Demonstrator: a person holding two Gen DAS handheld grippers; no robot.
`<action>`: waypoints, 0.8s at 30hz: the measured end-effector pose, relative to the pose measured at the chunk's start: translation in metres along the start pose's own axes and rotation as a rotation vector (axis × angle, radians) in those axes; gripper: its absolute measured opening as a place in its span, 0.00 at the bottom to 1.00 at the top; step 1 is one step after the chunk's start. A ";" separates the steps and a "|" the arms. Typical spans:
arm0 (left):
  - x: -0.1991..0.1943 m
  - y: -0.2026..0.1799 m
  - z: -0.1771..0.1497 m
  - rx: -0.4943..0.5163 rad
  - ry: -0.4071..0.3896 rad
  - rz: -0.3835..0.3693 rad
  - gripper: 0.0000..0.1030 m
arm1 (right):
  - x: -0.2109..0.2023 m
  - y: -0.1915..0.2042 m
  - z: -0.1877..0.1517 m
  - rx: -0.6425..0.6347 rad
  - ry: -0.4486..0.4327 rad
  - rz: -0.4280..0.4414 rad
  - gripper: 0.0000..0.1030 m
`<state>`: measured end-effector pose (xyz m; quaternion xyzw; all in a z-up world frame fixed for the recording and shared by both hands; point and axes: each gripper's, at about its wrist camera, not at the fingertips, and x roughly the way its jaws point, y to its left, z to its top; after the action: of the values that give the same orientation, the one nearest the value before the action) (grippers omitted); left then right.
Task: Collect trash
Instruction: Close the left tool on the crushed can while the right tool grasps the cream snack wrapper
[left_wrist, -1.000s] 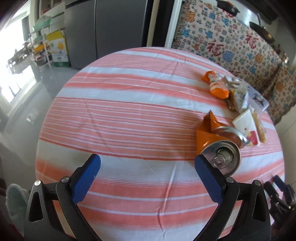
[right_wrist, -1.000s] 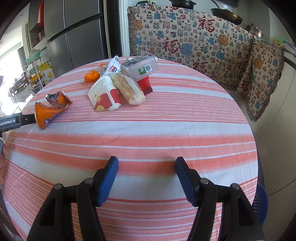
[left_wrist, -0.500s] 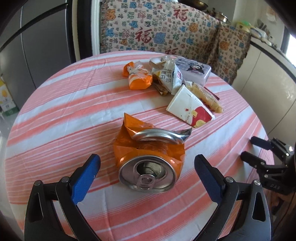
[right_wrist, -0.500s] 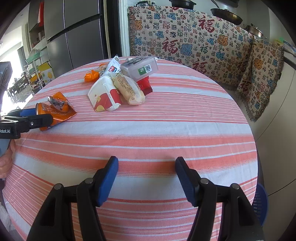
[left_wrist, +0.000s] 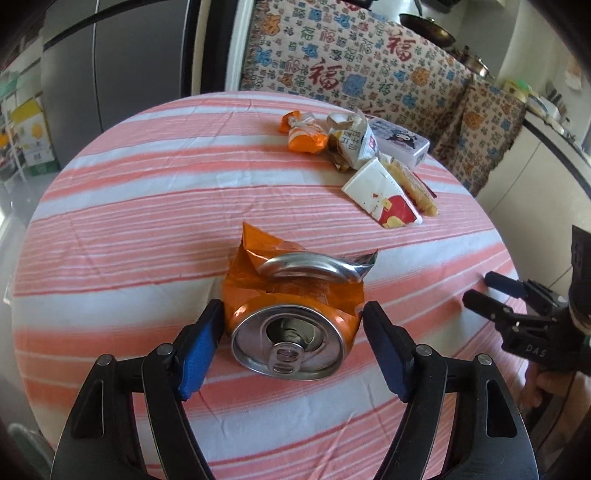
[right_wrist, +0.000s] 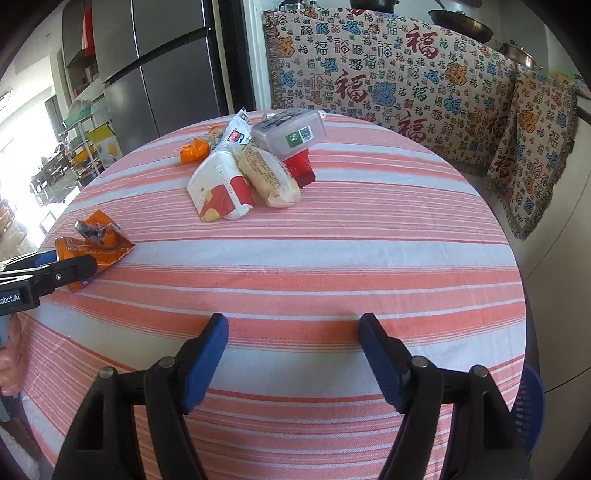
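Note:
A crushed orange can (left_wrist: 291, 310) lies on the striped round table (left_wrist: 129, 229), its silver top toward the left wrist camera. My left gripper (left_wrist: 293, 332) is open, its blue pads on either side of the can, close to it but with small gaps. The can also shows in the right wrist view (right_wrist: 94, 245) at the left edge. A pile of trash sits farther back: an orange wrapper (left_wrist: 304, 134), a crumpled packet (left_wrist: 351, 142), a white and red carton (left_wrist: 384, 197) and a bread pack (left_wrist: 413, 184). My right gripper (right_wrist: 293, 354) is open and empty above the near table edge.
A clear plastic box (right_wrist: 290, 134) and a red packet (right_wrist: 301, 168) lie in the pile. A patterned cloth (right_wrist: 388, 77) covers the bench behind the table. A blue basket (right_wrist: 530, 410) stands on the floor at the right. A fridge (right_wrist: 159, 66) stands behind left.
My left gripper swung toward the can, moved forward around it, and its jaws narrowed to near the can's sides. My right gripper has stayed in place.

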<state>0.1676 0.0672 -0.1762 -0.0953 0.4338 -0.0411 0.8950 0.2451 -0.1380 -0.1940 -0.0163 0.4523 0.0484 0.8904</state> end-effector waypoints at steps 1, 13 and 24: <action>-0.001 -0.001 -0.002 -0.001 0.000 0.005 0.75 | 0.001 -0.003 0.004 0.001 0.013 0.016 0.73; 0.000 -0.003 -0.001 -0.018 0.000 0.027 0.75 | 0.044 0.016 0.096 -0.170 0.073 0.038 0.58; -0.006 -0.006 -0.007 -0.029 0.007 0.001 0.75 | 0.036 -0.013 0.087 -0.024 0.125 0.061 0.20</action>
<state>0.1584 0.0618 -0.1744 -0.1079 0.4373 -0.0349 0.8921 0.3374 -0.1425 -0.1716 -0.0161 0.5067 0.0799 0.8582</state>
